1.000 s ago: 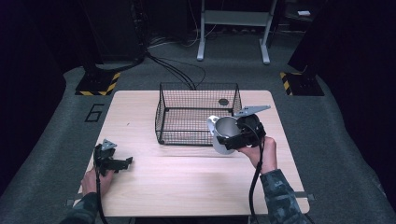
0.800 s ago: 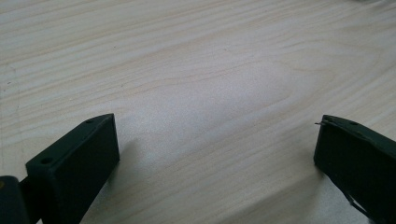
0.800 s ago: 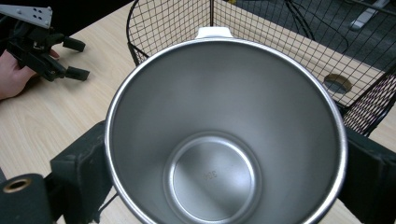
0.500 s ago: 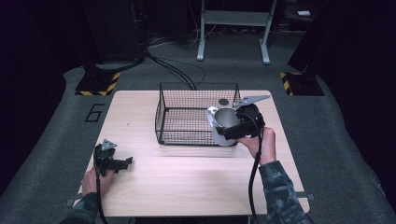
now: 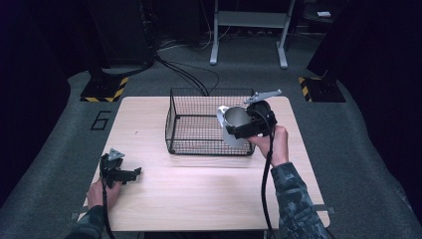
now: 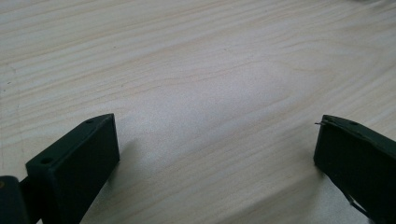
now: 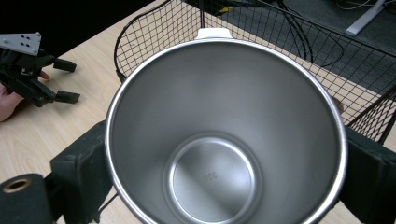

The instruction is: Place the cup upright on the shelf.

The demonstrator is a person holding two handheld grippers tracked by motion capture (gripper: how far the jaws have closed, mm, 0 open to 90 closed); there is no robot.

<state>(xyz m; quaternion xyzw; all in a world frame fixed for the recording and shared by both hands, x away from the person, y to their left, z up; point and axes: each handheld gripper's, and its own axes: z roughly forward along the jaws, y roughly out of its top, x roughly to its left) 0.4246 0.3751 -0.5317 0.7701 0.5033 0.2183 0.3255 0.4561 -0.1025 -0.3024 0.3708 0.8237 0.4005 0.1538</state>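
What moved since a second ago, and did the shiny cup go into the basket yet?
The right gripper carried the steel cup up and back, from the table in front of the wire basket to its near right corner. It's held above the rim, not yet inside. The left gripper stayed open on the table; the basket didn't move.

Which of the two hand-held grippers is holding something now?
The right hand-held gripper, raised at the wire basket, grips a steel cup between its jaws. The left hand-held gripper rests open on the table with nothing between its jaws.
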